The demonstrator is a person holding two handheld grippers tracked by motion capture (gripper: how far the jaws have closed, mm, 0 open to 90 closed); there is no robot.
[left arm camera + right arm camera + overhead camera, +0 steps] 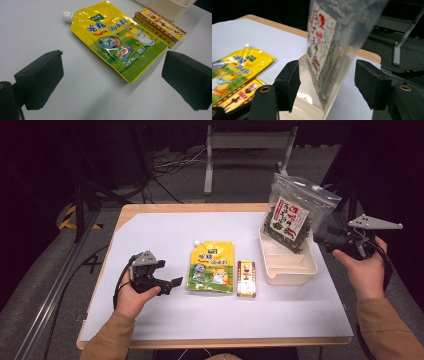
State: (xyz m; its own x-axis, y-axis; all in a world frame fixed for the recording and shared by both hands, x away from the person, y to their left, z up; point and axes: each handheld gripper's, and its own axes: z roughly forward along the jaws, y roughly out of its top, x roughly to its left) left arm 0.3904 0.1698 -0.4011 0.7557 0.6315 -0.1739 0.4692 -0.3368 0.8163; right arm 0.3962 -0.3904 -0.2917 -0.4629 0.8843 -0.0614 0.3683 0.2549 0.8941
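A clear zip bag of dark dried food [295,215] with a red-and-white label stands tilted in the cream tray [292,270] at the right. My right gripper [322,239] is at the bag's right edge, held just off the table. In the right gripper view its jaws stand open on either side of the bag [329,45], and the pads do not press on it. A yellow spouted pouch [211,267] and a small red-and-yellow box [246,278] lie flat mid-table. My left gripper [169,274] rests open left of the pouch [117,42], with nothing between its jaws.
A white sheet [165,230] covers the wooden table [200,208]. The box [160,26] lies between the pouch and the tray [172,7]. A metal stand [245,142] and cables are on the floor beyond the far edge.
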